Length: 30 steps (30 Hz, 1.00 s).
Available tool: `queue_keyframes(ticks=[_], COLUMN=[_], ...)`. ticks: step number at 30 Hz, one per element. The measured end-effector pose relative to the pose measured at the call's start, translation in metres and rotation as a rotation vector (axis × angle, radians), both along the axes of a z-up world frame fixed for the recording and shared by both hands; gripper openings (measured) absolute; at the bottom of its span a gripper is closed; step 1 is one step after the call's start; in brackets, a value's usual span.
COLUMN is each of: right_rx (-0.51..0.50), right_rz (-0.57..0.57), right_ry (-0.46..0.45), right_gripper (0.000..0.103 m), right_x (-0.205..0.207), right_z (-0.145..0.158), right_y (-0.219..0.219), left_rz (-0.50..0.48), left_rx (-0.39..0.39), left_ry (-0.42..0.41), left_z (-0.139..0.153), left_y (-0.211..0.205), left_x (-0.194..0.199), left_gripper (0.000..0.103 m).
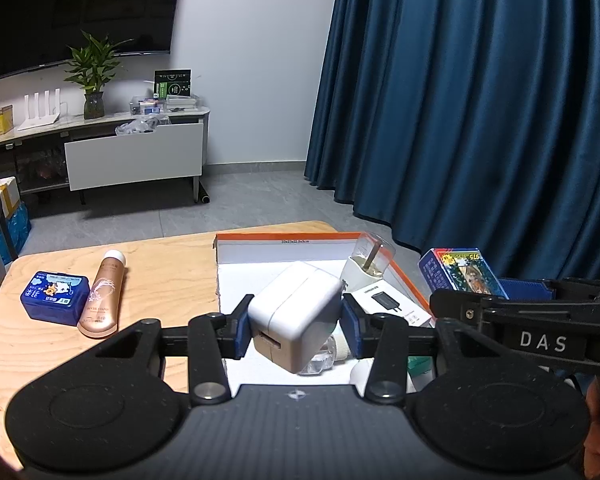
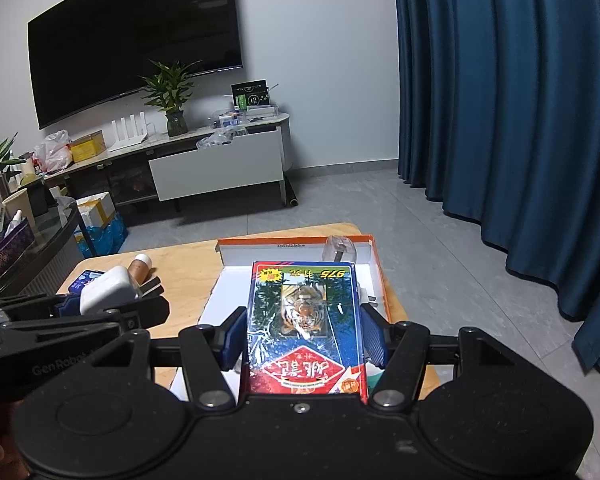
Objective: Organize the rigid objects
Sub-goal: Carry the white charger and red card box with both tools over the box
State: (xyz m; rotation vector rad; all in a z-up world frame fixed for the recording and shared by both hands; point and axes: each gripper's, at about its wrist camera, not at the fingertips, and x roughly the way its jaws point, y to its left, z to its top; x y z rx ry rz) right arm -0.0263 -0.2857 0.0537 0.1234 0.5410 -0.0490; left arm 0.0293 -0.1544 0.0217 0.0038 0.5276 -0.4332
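My left gripper [image 1: 296, 330] is shut on a white charger block [image 1: 294, 316] and holds it above the open white box with orange rim [image 1: 284, 237]. My right gripper [image 2: 304, 338] is shut on a blue card box with a tiger picture [image 2: 304, 320], held over the same white box [image 2: 292, 246]. In the left wrist view the tiger box [image 1: 460, 274] and right gripper show at the right. In the right wrist view the charger [image 2: 106, 290] shows at the left. Inside the white box lie a white plug with clear cap [image 1: 366, 266] and a small charger package [image 1: 392, 304].
On the wooden table [image 1: 168, 272] left of the white box lie a blue tin [image 1: 55, 296] and a rose-gold tube [image 1: 102, 294]. A TV stand [image 1: 134, 156] stands behind. Blue curtains [image 1: 480, 100] hang at the right. A glass side table [image 2: 40, 248] stands at the left.
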Motion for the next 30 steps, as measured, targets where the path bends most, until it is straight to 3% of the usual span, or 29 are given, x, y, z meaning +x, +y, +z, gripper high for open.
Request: queue_keyframes(ticks=[30], right_rx=[0.007], right_rz=[0.055], right_ry=[0.015], right_gripper=[0.071], right_x=[0.011], right_z=[0.006], right_y=[-0.006], left_rz=[0.039], left_rx=[0.003], left_ry=[0.006], left_z=[0.002], left_y=[0.006], left_x=[0.008], left_gripper=[0.045])
